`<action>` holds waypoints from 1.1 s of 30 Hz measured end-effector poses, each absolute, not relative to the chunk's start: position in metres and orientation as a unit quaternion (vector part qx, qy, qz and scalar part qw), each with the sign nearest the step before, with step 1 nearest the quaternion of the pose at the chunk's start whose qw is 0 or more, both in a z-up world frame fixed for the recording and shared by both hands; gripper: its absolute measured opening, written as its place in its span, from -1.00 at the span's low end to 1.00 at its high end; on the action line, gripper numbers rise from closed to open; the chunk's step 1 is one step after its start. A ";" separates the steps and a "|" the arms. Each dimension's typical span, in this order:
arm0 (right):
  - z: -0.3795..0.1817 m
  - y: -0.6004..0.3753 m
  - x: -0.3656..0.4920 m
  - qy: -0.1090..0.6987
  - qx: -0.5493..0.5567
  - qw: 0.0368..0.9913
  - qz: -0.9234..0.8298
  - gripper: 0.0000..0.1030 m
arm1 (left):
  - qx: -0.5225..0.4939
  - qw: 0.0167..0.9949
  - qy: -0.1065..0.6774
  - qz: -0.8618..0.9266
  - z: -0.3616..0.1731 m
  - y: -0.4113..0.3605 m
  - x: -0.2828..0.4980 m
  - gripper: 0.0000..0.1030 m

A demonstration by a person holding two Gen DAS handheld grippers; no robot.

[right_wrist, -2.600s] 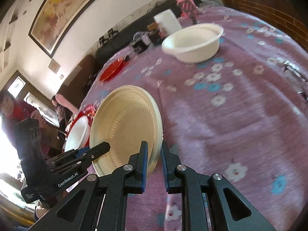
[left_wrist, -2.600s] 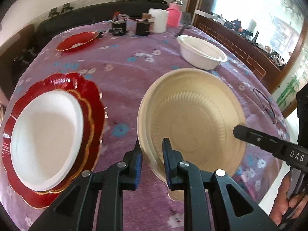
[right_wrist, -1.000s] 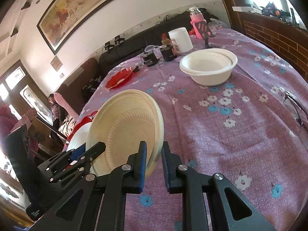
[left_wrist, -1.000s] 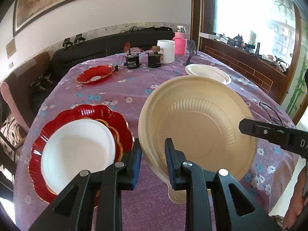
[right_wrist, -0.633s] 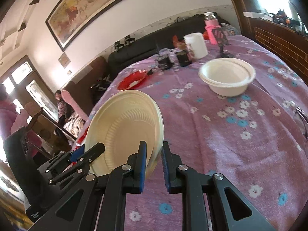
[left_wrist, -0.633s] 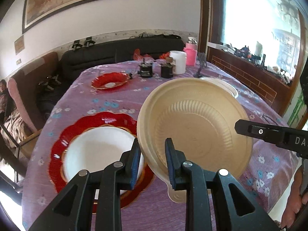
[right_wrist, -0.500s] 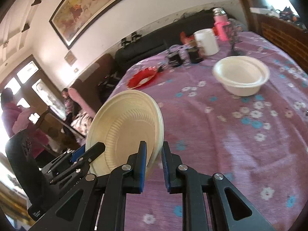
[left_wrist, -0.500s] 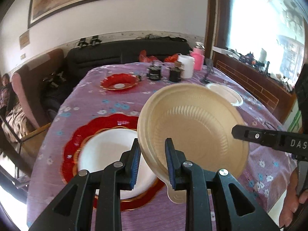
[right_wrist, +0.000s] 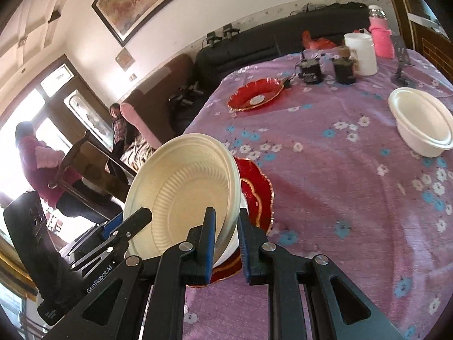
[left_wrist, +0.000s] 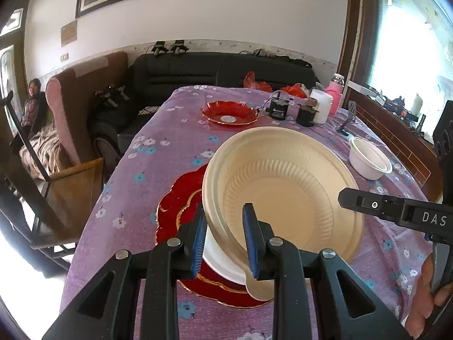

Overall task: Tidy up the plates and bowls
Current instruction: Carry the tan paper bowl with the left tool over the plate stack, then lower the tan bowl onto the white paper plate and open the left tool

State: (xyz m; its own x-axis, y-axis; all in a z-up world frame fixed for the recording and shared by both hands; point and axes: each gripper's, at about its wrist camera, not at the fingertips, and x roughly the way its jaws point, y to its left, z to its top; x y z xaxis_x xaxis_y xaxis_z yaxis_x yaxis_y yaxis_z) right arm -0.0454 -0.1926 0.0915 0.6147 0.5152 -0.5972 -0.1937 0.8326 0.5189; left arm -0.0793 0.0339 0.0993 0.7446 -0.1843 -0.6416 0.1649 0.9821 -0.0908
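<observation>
Left wrist view: left gripper (left_wrist: 223,236) clamped on near rim of beige plates (left_wrist: 283,192), held tilted just above red plate (left_wrist: 175,206), probably for stacking there.

Right wrist view: right gripper (right_wrist: 225,236) pinching opposite rim, steadying the load. White bowl (right_wrist: 421,121) well apart from red plate, untouched.

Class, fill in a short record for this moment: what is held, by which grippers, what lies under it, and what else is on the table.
held item: beige plate, tilted, above the table
left gripper: shut on the plate's near rim
right gripper: shut on the opposite rim
below: white plate on a red scalloped plate
elsewhere: small red plate, white bowl
surface: purple flowered tablecloth
</observation>
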 end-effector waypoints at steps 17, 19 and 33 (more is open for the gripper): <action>0.070 -0.179 -0.025 0.423 0.204 0.860 0.198 -0.66 | -0.031 0.924 0.369 -0.090 0.081 0.044 -0.063 -0.55; 0.069 -0.178 -0.026 0.424 0.205 0.859 0.198 -0.66 | -0.031 0.924 0.369 -0.090 0.081 0.044 -0.063 -0.55; 0.065 -0.179 -0.023 0.429 0.208 0.856 0.199 -0.66 | -0.032 0.923 0.373 -0.087 0.077 0.047 -0.063 -0.55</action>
State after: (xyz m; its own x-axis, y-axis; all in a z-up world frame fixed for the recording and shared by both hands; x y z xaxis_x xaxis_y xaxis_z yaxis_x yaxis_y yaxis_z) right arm -0.0227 -0.1787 0.0655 0.5526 0.5190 -0.6522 -0.1621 0.8344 0.5267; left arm -0.0627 0.0469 0.0767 0.7065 -0.1839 -0.6834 0.1360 0.9829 -0.1239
